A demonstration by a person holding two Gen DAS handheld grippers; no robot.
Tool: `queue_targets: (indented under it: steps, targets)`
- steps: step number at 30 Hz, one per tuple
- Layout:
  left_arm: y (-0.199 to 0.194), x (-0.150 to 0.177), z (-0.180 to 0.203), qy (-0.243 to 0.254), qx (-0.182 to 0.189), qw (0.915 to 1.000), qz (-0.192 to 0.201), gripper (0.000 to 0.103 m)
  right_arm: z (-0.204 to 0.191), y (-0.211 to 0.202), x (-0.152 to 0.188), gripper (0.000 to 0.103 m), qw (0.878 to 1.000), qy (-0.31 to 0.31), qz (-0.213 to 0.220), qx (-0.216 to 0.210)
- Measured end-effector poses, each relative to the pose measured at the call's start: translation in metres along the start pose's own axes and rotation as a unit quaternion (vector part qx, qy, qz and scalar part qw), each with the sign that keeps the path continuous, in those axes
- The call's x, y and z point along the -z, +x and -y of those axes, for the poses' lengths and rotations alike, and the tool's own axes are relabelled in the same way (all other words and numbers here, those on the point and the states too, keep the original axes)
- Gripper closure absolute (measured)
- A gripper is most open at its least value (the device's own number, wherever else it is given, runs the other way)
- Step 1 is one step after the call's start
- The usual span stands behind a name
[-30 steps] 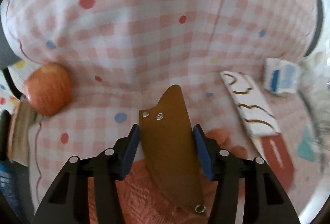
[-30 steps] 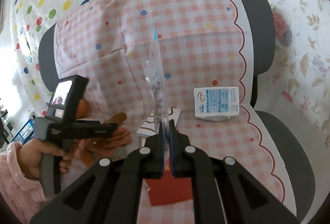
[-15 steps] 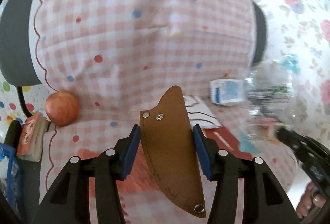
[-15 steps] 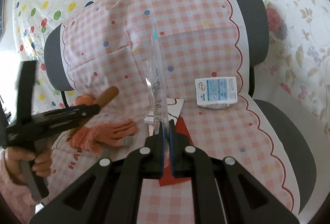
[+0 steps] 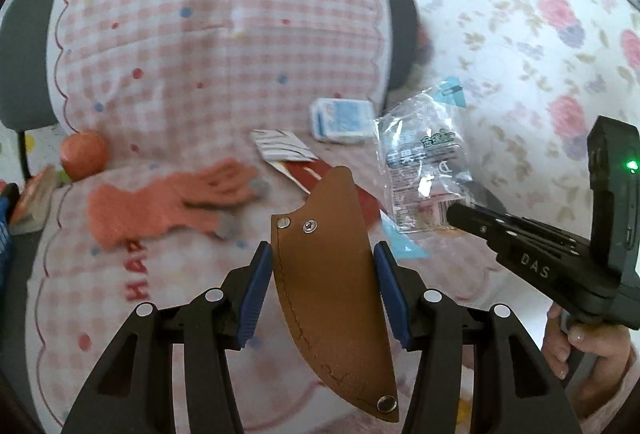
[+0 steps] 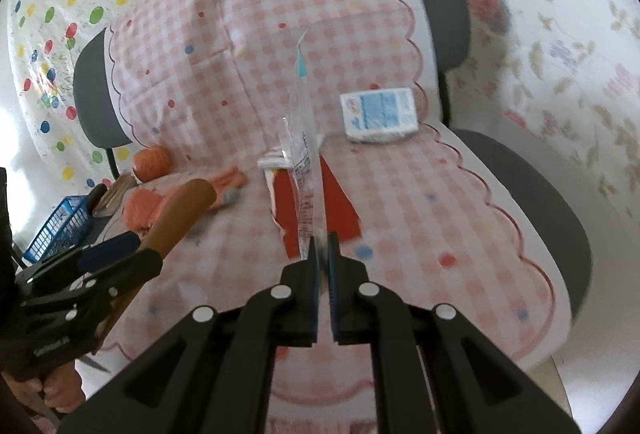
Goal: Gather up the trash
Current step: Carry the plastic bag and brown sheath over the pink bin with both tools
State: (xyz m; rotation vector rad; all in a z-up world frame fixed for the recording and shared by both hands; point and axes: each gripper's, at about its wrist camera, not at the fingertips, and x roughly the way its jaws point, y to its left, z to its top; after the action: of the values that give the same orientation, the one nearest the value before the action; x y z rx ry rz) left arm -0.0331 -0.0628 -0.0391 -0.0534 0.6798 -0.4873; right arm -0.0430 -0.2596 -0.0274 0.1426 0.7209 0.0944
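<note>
The left gripper (image 5: 322,290) angles down over the checked chair, clamped on a brown leather sheath (image 5: 334,294) whose long axis runs away from the camera, tip forward. To its right, the right gripper (image 6: 323,254) is pinched on a clear plastic wrapper (image 6: 305,138) standing upright on edge.

Left tongs (image 5: 323,288) half-spread around a brown sheath (image 5: 335,294), right tongs (image 6: 323,254) pinched on a clear wrapper (image 6: 305,138).

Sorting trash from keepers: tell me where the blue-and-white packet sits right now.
The blue-and-white packet lies on the checked seat cover at the foot of the backrest, right of centre in the right wrist view, just beyond the red-and-white wrapper.
</note>
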Motion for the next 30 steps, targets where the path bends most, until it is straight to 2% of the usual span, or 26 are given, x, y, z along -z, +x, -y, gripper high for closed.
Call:
queue_targets:
  steps: [6, 16, 24, 30]
  targets:
    - [-0.011, 0.019, 0.032, 0.026, 0.040, 0.9988, 0.004, 0.051, 0.020, -0.044, 0.032, 0.099, 0.999, 0.024, -0.001, 0.038]
    - [-0.014, 0.045, 0.092, 0.065, 0.110, 0.9913, -0.032, 0.050, 0.048, -0.115, 0.083, 0.099, 0.993, 0.059, 0.003, 0.106]
    - [-0.009, 0.056, 0.140, 0.101, 0.142, 0.9834, -0.050, 0.050, 0.073, -0.149, 0.114, 0.098, 0.984, 0.088, 0.003, 0.155]
    - [0.008, 0.066, 0.165, 0.109, 0.165, 0.9775, -0.075, 0.050, 0.092, -0.155, 0.134, 0.098, 0.979, 0.094, -0.023, 0.180]
